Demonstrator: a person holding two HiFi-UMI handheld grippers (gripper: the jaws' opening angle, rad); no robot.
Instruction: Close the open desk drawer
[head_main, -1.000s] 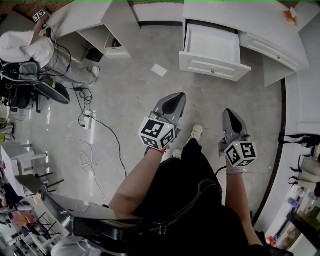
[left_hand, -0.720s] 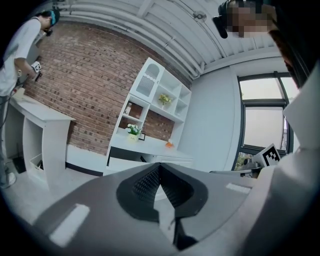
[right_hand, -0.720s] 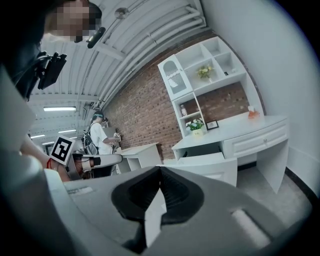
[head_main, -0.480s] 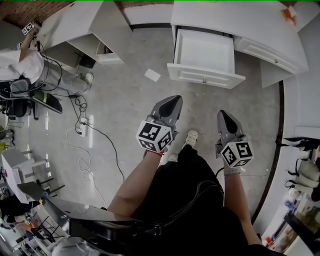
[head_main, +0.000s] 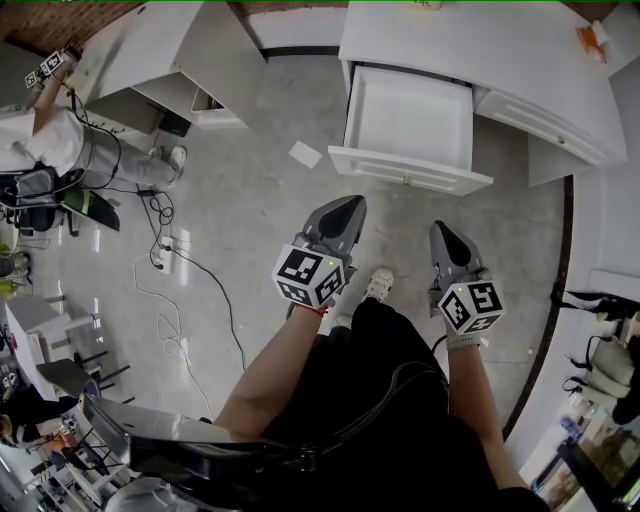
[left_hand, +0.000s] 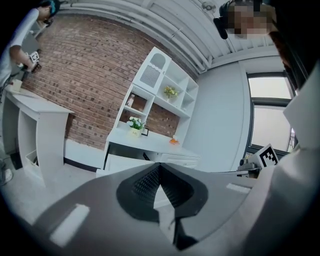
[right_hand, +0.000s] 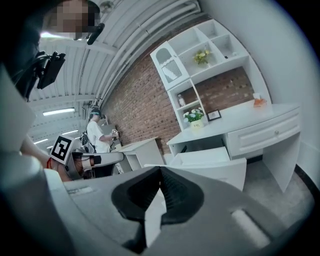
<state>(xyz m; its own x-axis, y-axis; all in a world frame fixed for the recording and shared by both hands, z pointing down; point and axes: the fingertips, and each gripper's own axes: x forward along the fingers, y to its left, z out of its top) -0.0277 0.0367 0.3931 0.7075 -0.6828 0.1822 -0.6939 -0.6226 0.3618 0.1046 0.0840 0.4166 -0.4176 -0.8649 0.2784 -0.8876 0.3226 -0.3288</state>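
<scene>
Nothing is closed yet: the drawer (head_main: 410, 105) juts from the far counter (head_main: 480, 40), with the left hand-held gripper (head_main: 346, 208) and right hand-held gripper (head_main: 440, 231) pinched empty, short of it.

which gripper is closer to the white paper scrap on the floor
Left. In the head view the left gripper sits below and right of the paper scrap; the right gripper is farther right, below the open drawer.

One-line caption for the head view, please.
Person facing a white desk, left gripper and right gripper both shut and empty, held short of its open drawer.
</scene>
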